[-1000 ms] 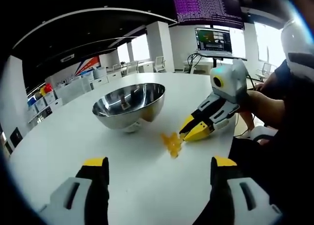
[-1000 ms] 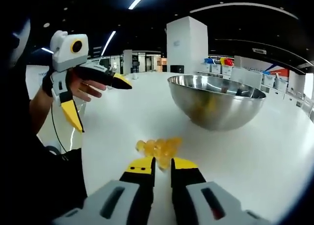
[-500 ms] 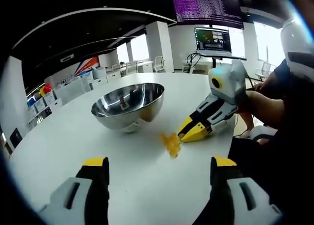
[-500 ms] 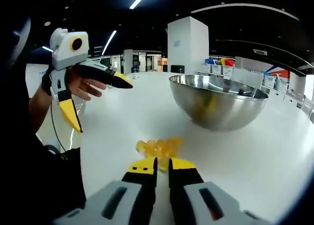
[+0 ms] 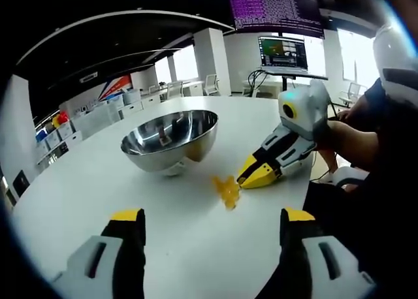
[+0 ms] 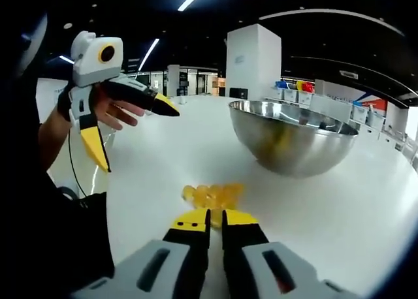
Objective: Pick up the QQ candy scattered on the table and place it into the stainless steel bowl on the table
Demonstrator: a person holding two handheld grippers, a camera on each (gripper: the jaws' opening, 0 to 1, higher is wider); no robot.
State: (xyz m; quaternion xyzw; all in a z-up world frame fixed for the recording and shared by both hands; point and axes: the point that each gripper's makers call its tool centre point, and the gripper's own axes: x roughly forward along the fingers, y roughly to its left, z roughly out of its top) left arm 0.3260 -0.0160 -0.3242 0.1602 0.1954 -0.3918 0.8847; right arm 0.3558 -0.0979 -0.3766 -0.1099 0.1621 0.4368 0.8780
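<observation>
Step in hand: I judge I am at the pick, my right gripper (image 6: 210, 219) down on the white table (image 6: 339, 207) with its tips against the near edge of the QQ candy (image 6: 212, 194).
Right tongs: pressed almost together, only a thin slit between the yellow tips; whether a candy is pinched I cannot tell.
Doing it well: I would confirm a firm pinch on the yellow cluster before lifting, then raise it straight and clear the rim before releasing.
Candy: a small yellow heap on the table, at 6 o'clock of the right gripper view, just ahead of my tips.
Bowl: the stainless steel bowl (image 6: 292, 139) stands near the heap, at 2 o'clock from it in that view.
Left tongs: my left gripper (image 5: 208, 220) hangs above the table, jaws spread wide, holding nothing.
Left-hand pose: raised off the table at 10 o'clock in the right gripper view, a hand (image 6: 111, 110) wrapped around the grip.
</observation>
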